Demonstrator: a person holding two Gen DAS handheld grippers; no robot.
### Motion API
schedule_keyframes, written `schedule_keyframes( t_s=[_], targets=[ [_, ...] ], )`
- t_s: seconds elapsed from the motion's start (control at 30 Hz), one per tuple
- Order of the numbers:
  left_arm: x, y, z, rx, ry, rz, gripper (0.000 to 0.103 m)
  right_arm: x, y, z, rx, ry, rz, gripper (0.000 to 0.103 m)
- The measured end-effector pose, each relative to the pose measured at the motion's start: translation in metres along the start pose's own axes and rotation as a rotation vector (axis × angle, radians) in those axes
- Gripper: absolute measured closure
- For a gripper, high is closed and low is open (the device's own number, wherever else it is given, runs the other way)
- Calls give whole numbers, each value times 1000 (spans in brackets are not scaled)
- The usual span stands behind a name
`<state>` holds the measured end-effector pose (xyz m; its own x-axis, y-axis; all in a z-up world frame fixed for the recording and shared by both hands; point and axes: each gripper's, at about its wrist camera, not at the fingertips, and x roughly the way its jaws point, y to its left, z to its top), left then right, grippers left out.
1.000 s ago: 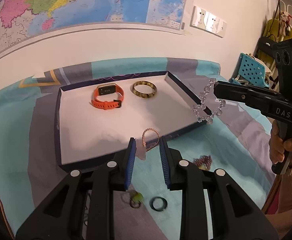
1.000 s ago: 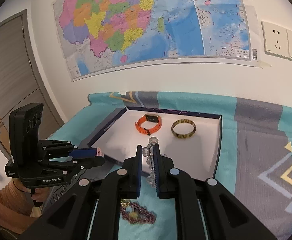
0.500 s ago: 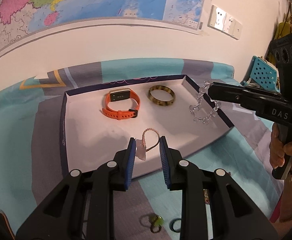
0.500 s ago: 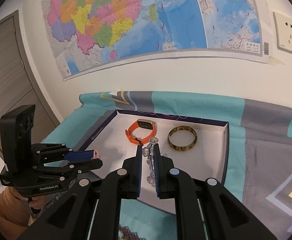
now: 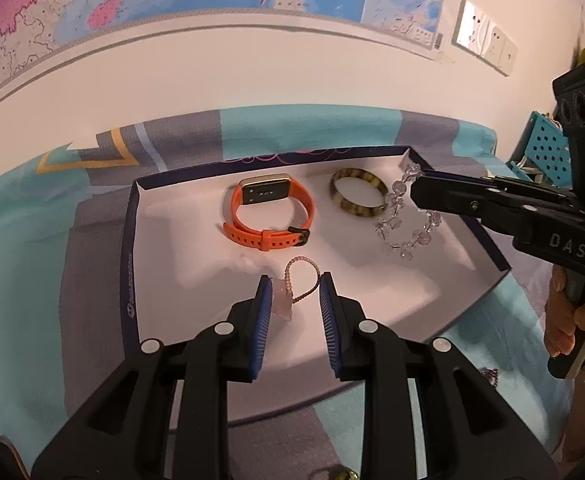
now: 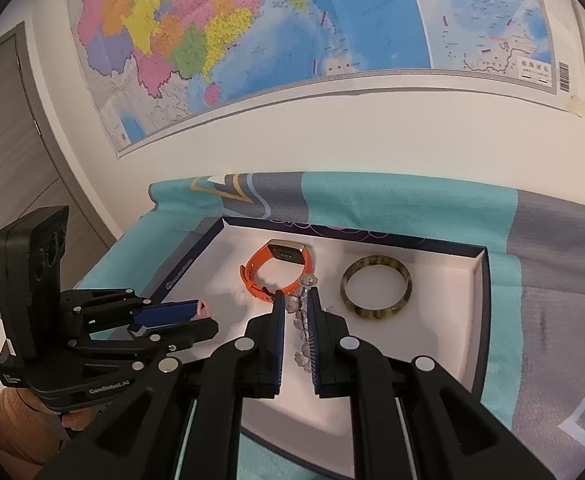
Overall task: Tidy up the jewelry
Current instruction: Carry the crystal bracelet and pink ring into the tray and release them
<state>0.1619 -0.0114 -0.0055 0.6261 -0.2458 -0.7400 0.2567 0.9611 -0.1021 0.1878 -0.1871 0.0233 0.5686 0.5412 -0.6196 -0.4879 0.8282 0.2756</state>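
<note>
A white tray [image 5: 196, 248] with a dark rim holds an orange watch [image 5: 270, 216] and a mottled bangle [image 5: 357, 199]. My left gripper [image 5: 294, 294] hangs over the tray's front part; a thin pink bead bracelet [image 5: 300, 276] with a pale tag clings to its left pad, and its jaws stand apart. My right gripper [image 6: 295, 314] is shut on a clear crystal bead bracelet [image 6: 302, 320] and holds it over the tray's right side, next to the bangle [image 6: 376, 286]. The crystal bracelet [image 5: 406, 218] also shows dangling in the left wrist view.
The tray sits on a teal and grey cloth [image 5: 32, 264]. A beaded item [image 5: 490, 374] lies on the cloth at the front right. A wall with a map [image 6: 292, 40] stands behind. A blue perforated basket [image 5: 540, 152] is at the far right.
Both grippers have moved forward over the tray. The crystal bracelet has come from outside the right rim to above the tray beside the bangle. The loose rings have slid out of view below.
</note>
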Motion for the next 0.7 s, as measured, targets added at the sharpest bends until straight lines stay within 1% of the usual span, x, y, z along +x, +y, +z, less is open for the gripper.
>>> schedule_keyframes(
  t_s=[0.13, 0.37, 0.7],
  targets=[
    [6, 2, 3, 0, 9, 11, 78, 5, -2, 3, -1, 4, 1, 94],
    [18, 6, 3, -1, 35, 29, 78, 19, -7, -1, -7, 47, -20, 94],
    [28, 9, 2, -3, 62, 43, 77, 27, -11, -8, -46, 91, -98, 93]
  ],
)
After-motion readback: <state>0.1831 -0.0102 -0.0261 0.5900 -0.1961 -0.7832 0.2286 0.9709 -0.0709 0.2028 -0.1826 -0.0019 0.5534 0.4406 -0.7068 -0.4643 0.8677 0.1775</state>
